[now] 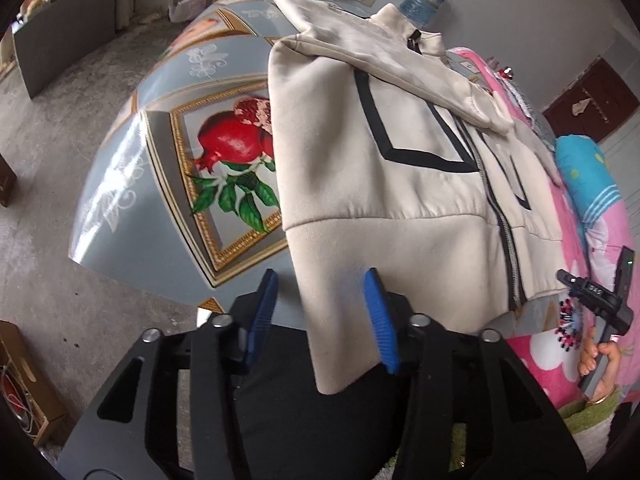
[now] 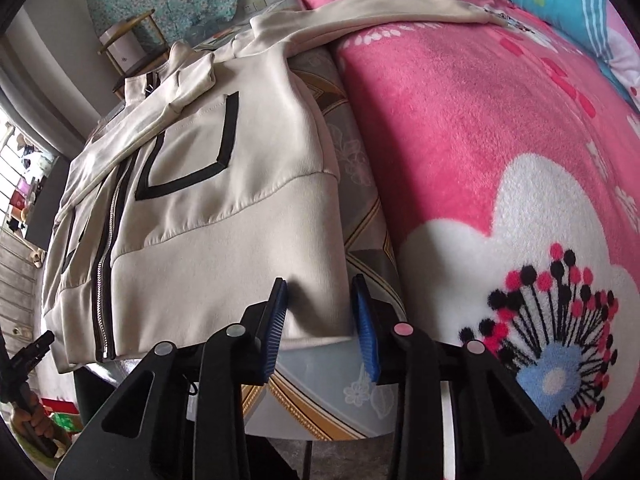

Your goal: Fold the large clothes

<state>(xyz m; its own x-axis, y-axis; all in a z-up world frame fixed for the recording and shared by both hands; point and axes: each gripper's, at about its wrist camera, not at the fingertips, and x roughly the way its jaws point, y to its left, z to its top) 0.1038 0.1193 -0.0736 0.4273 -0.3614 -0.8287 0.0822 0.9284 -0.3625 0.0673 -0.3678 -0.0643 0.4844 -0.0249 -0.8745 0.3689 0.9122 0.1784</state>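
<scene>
A cream zip-up jacket (image 1: 380, 184) with black trim lies face up on a table with a fruit-print cloth (image 1: 168, 184). One sleeve is folded across its chest; the other sleeve (image 2: 400, 20) stretches onto a pink blanket. My left gripper (image 1: 320, 280) is open, its blue fingers either side of the jacket's near hem corner, which hangs over the table edge. My right gripper (image 2: 320, 284) is open, its fingers either side of the other hem corner of the jacket (image 2: 224, 216). The right gripper also shows in the left wrist view (image 1: 592, 292).
A pink flowered blanket (image 2: 500, 152) covers a bed beside the table, with a blue pillow (image 2: 560, 0) at its far end. A water bottle (image 1: 424, 0) stands beyond the jacket collar. A cardboard box (image 1: 24, 380) sits on the concrete floor at the left.
</scene>
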